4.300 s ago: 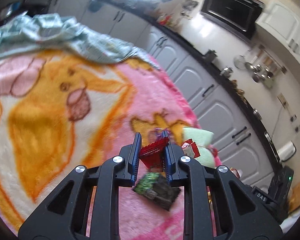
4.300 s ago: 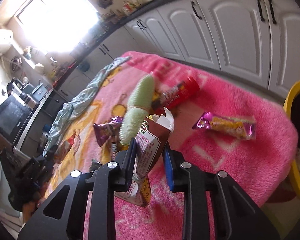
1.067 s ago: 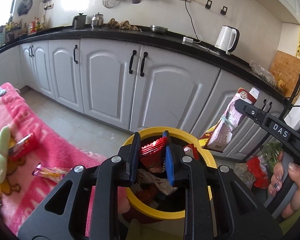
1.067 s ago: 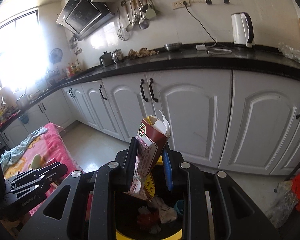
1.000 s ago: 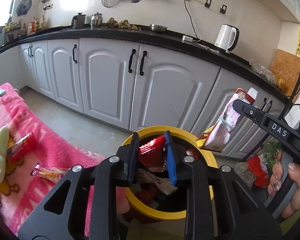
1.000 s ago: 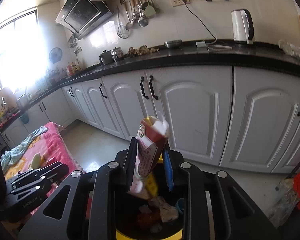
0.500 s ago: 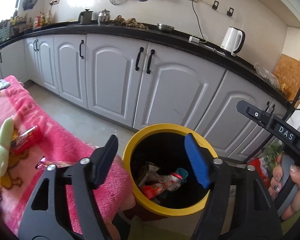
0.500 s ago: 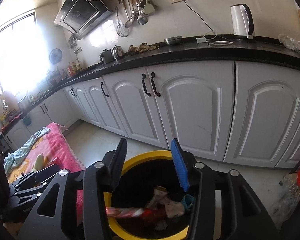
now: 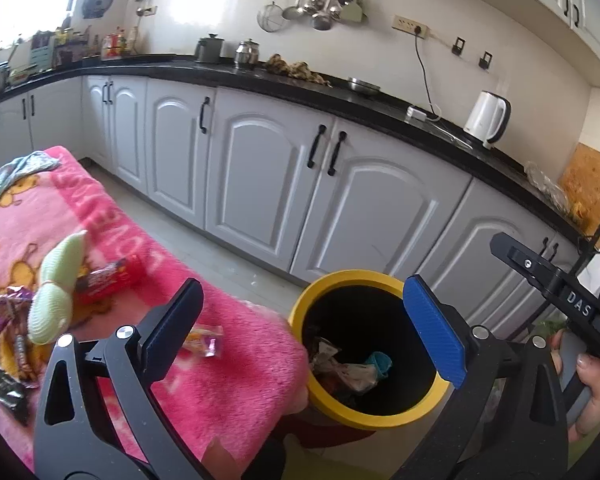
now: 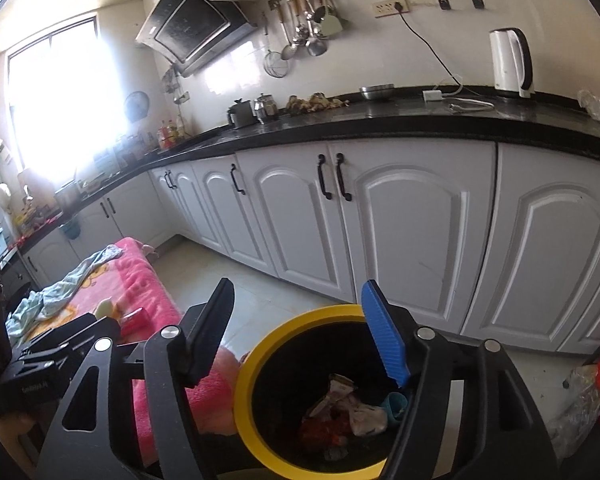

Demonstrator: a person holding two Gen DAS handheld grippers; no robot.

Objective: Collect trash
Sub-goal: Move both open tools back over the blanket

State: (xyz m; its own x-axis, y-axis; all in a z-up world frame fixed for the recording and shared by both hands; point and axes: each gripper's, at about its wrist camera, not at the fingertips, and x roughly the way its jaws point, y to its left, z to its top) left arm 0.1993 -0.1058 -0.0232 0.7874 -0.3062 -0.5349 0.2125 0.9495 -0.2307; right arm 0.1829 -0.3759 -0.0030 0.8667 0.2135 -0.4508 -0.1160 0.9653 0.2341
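A yellow-rimmed black bin (image 9: 342, 278) (image 10: 256, 348) stands on the floor beside a pink blanket (image 9: 228, 392). Crumpled wrappers (image 9: 346, 372) (image 10: 340, 412) lie inside it. My left gripper (image 9: 300, 320) hovers above the bin's near left side, jaws still opening, nothing between them. My right gripper (image 10: 296, 320) hangs over the bin, jaws also opening and empty. On the blanket lie a red wrapper (image 9: 108, 278), a purple-and-yellow wrapper (image 9: 204, 338), a purple packet (image 9: 4, 304), a dark green packet (image 9: 6, 390) and a pale green ridged thing (image 9: 58, 292).
White cabinet doors (image 9: 260, 184) under a black counter (image 10: 400, 120) run behind the bin. A crumpled teal cloth (image 10: 56, 296) lies at the blanket's far end. A hand (image 9: 592, 396) holds the right gripper's grip at the edge of the left wrist view. Bags (image 10: 592, 388) sit on the floor at right.
Both grippers opened: the red wrapper fell from the left one and the carton from the right, into the bin. Both hands have since drawn back a little and risen slightly.
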